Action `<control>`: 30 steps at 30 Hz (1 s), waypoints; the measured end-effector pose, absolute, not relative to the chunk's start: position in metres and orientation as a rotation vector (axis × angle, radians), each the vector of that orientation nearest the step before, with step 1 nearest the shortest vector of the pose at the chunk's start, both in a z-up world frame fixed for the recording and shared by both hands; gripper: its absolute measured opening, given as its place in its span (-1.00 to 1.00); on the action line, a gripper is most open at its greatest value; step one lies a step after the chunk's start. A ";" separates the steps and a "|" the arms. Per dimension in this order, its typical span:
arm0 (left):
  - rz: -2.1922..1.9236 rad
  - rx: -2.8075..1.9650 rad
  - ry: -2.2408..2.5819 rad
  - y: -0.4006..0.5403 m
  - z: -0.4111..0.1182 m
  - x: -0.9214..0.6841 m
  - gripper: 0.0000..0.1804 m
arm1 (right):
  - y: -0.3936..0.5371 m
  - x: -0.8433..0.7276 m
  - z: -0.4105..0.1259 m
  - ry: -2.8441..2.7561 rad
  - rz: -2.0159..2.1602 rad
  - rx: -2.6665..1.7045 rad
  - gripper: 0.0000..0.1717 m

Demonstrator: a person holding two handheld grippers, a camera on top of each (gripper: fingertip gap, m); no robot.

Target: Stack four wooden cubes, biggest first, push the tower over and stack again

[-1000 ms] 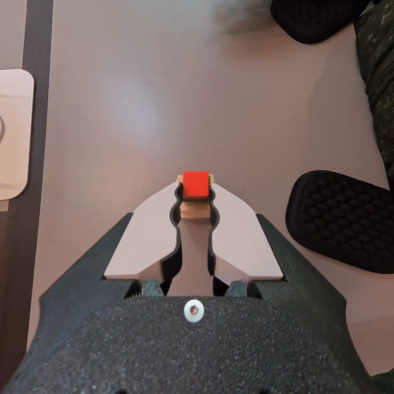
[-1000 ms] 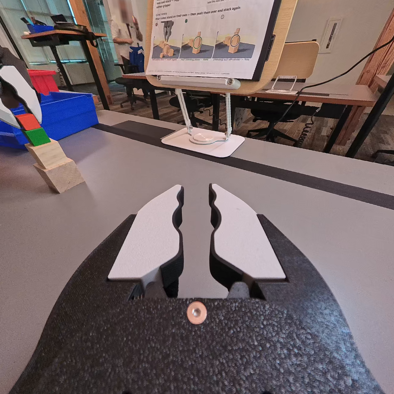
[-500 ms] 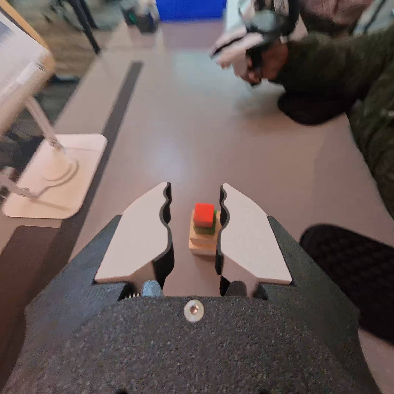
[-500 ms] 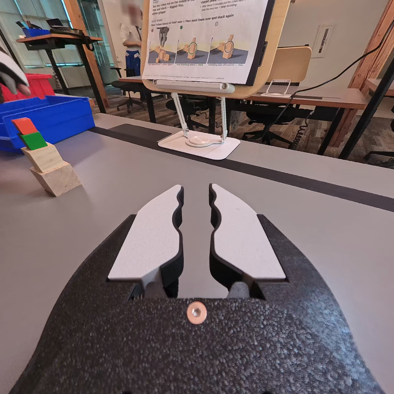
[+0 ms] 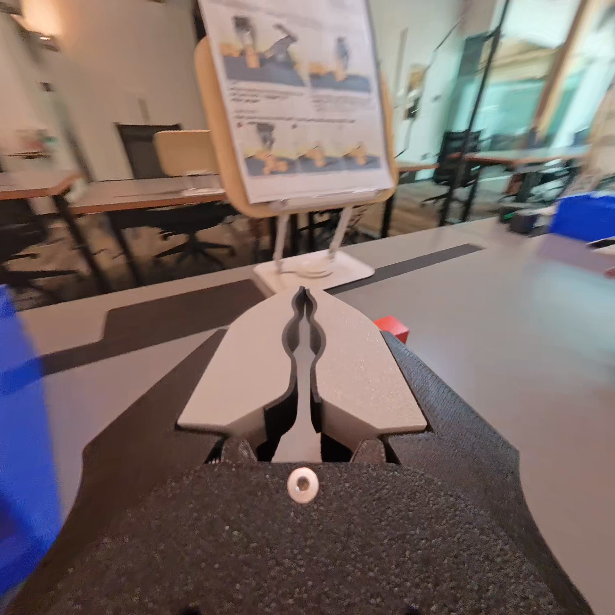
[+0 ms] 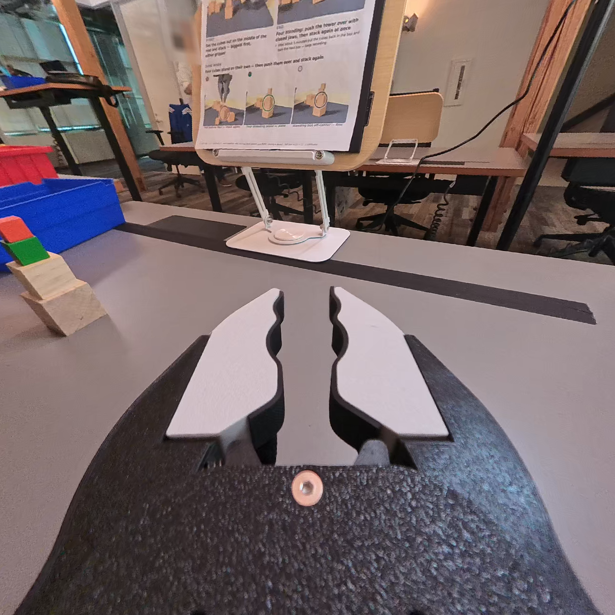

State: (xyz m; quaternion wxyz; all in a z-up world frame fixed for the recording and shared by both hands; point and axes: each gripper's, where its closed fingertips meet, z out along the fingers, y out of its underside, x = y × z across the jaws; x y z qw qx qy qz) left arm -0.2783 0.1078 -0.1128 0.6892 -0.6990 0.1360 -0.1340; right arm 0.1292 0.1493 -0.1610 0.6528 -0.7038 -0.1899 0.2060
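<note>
The left gripper is carrying its jaws pressed together at the tips with nothing between them, angled over the grey table, a red cube showing just beside its right finger. The right gripper is hovering with jaws apart and empty. Well to its left, 4 cubes are standing stacked, largest at the bottom for steadiness: red cube, green cube, 2 wooden blocks. A blue bin is sitting behind.

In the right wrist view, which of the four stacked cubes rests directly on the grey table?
The largest pale wooden cube at the bottom. A smaller wooden cube, a green cube and a red cube sit above it.
</note>
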 end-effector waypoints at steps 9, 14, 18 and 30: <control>-0.214 -1.654 0.113 0.089 -0.144 -0.277 -1.00 | 0.148 0.133 -0.156 -0.413 0.456 -1.585 -0.90; -0.232 -1.684 0.026 0.090 -0.161 -0.271 -1.00 | 0.148 0.139 -0.150 -0.393 0.402 -1.560 -1.00; -0.084 -1.744 0.049 0.096 -0.183 -0.279 -1.00 | 0.151 0.145 -0.151 -0.361 0.380 -1.566 -1.00; 0.312 -1.952 0.171 0.106 -0.232 -0.295 -1.00 | 0.150 0.163 -0.136 -0.258 0.377 -1.548 -1.00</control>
